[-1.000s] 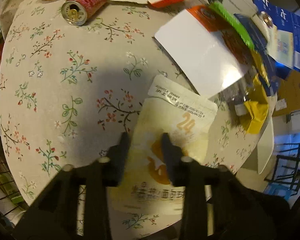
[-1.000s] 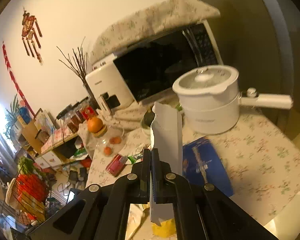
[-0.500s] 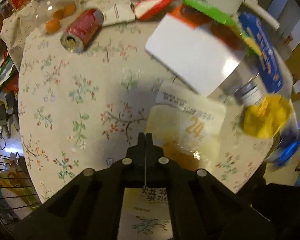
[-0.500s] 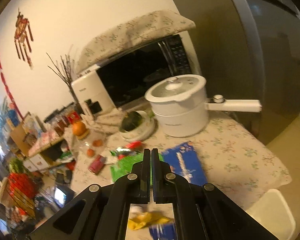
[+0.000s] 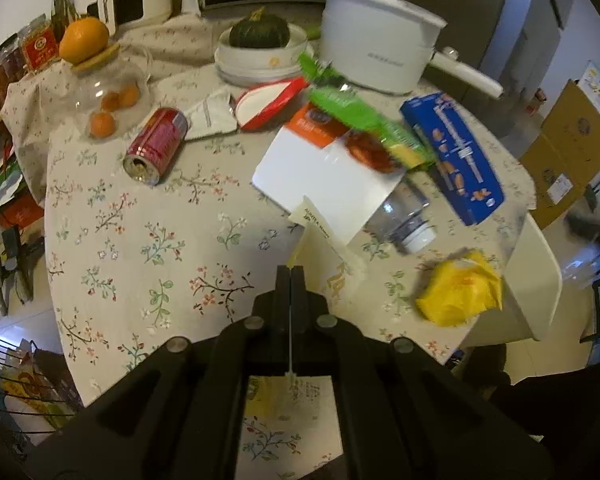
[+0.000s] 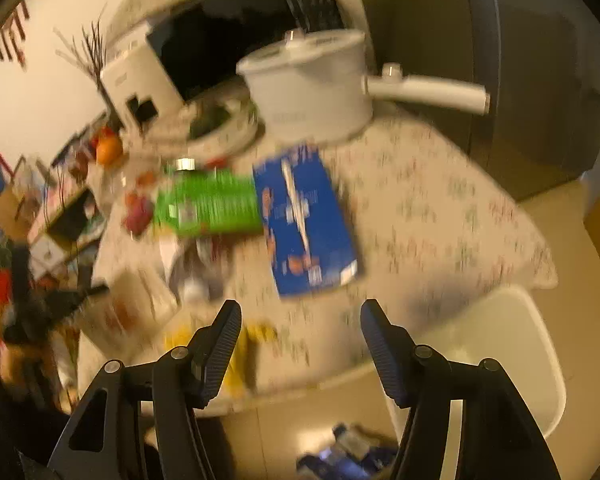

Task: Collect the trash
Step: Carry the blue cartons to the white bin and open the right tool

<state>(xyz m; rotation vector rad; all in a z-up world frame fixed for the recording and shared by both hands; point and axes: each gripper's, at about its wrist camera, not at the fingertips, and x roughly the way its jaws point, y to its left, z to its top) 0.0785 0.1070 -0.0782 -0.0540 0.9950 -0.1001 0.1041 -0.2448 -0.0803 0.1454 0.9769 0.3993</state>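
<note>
A pale food pouch (image 5: 324, 256) is pinched edge-on in the clenched left gripper (image 5: 290, 276), lifted off the flowered tablecloth (image 5: 148, 240) just before a white card (image 5: 324, 176). The right gripper (image 6: 300, 320) has just been opening; its jaws stand apart with nothing between them, above the table edge near a blue box (image 6: 304, 216) and a green packet (image 6: 208, 204).

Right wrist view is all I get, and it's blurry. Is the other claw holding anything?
Observer: Yes. The left gripper is shut on a flat cream pouch.
Visitor: What's the red blob left of the green packet?
Observer: A red drink can lying on its side, open end toward the camera.
Visitor: And the yellow smear near the table edge?
Observer: A crumpled yellow wrapper, lying apart from the pouch.
</note>
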